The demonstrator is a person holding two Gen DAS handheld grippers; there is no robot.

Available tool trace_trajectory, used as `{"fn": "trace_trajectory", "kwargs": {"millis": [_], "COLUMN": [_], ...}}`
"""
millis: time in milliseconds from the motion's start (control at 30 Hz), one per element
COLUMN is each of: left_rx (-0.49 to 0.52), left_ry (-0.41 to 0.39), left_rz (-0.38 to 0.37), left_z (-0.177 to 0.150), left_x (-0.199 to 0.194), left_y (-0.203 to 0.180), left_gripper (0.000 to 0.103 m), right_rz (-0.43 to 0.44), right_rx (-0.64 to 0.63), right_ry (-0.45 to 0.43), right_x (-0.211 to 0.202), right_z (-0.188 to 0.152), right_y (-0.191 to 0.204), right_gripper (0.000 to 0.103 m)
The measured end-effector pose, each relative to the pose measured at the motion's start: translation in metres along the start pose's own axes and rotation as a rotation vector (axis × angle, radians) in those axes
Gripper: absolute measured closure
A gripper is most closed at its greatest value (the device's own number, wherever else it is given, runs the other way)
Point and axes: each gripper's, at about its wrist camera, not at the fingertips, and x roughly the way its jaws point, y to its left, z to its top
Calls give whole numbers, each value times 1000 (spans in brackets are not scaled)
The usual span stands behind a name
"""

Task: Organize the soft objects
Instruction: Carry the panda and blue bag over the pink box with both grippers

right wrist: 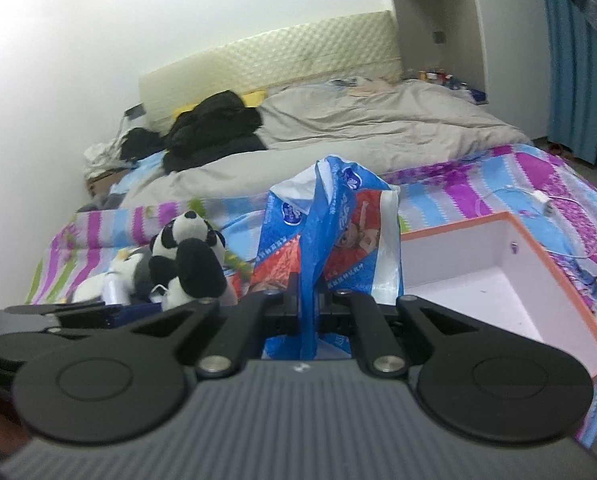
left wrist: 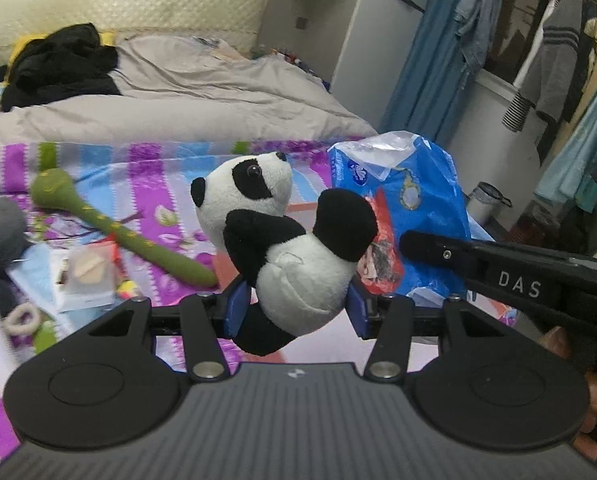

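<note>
The panda [left wrist: 282, 240] hangs above the bed, pinched at its white belly between the left gripper's [left wrist: 294, 308] blue pads, head tilted up and to the left, body running up from the jaws. Only the right view shows the open white box [right wrist: 510, 280] on the right; only the left view shows the green snake [left wrist: 110, 228] lying far left. The right gripper [right wrist: 308, 304] is pressed together on the blue bag [right wrist: 330, 240], just right of the panda. Beneath lies a striped purple sheet [left wrist: 146, 176], a grey duvet [left wrist: 202, 96] farther off, clothes [left wrist: 546, 64] hanging right.
</note>
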Motion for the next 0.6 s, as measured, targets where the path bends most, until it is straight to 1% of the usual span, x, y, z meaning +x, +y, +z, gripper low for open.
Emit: {"fn": "trace_trajectory", "kwargs": {"millis": [133, 267, 367, 600], "left_rx": [21, 46, 61, 75], "left_ry": [36, 88, 128, 219], "left_rz": [-31, -46, -47, -78], "left_z": [2, -2, -5, -17], "left_x": [33, 71, 97, 151], "left_y": [-16, -30, -33, -36], "left_gripper": [46, 46, 46, 46], "right_rz": [-47, -97, -133, -171], "right_rx": [26, 49, 59, 115], "right_ry": [20, 58, 103, 215], "right_x": [13, 29, 45, 81], "right_z": [-4, -17, -29, -56], "right_y": [-27, -51, -70, -103], "right_gripper": [95, 95, 95, 95]}}
